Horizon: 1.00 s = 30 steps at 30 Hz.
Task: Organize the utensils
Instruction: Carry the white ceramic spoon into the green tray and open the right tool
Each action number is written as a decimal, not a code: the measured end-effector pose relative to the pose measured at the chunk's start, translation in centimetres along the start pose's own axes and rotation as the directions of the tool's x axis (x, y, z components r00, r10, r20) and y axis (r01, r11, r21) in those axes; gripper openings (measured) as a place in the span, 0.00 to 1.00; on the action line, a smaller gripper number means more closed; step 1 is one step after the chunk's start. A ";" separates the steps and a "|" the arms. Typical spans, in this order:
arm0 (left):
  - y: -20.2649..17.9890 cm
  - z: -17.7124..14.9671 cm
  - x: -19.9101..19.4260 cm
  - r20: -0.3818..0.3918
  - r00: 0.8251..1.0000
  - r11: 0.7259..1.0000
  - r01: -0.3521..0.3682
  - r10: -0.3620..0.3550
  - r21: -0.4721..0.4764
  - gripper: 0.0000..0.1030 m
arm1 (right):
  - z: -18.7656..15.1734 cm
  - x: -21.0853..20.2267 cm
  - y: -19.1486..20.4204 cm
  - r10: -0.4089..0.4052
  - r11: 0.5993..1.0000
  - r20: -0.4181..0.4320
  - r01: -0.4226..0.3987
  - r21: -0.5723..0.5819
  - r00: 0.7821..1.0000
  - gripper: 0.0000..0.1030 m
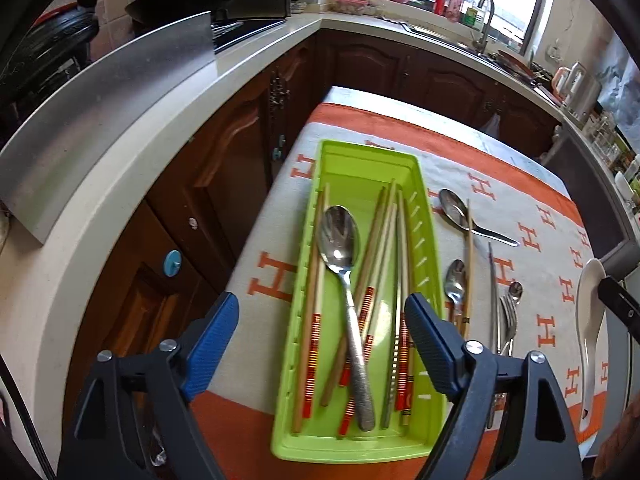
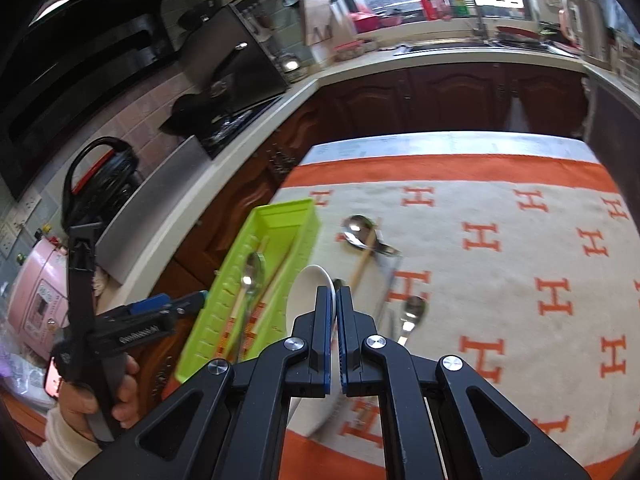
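Note:
A green plastic tray lies on the orange-and-white cloth and holds several chopsticks and a large metal spoon. My left gripper is open and empty, hovering above the tray's near half. My right gripper is shut on a white ceramic spoon, held just above the cloth right of the tray; it also shows in the left wrist view. Loose on the cloth lie a large spoon, a small spoon, a chopstick, a fork and a metal chopstick.
The cloth covers a small table beside dark wooden cabinets. A white counter runs to the left with a steel sheet. A sink with a tap stands at the back under the window. A pink rice cooker sits far left.

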<state>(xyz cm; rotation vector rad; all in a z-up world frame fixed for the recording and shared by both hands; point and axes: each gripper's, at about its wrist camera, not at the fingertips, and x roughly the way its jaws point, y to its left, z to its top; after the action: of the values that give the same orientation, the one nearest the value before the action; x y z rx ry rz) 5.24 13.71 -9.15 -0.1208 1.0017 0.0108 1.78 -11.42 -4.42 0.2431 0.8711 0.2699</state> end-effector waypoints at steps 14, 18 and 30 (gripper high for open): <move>3.3 -0.5 1.5 -0.056 0.998 0.998 -0.045 0.043 -0.049 0.99 | 0.9 11.2 10.8 -0.043 0.980 -0.138 0.015 -0.197 0.990 0.03; 4.0 -0.7 2.3 -0.071 0.995 0.996 -0.073 0.069 -0.057 0.99 | 0.5 13.8 11.0 -0.093 0.971 -0.142 0.058 -0.233 0.985 0.03; 4.8 -0.8 3.4 -0.082 0.993 0.994 -0.085 0.080 -0.062 0.99 | 0.2 15.5 11.0 -0.117 0.964 -0.166 0.071 -0.258 0.979 0.08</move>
<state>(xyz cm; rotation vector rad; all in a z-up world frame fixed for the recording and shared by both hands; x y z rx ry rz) 6.07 18.23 -12.86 -0.1406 1.0855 0.1157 10.01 3.97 -11.93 -0.0602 1.0141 0.3133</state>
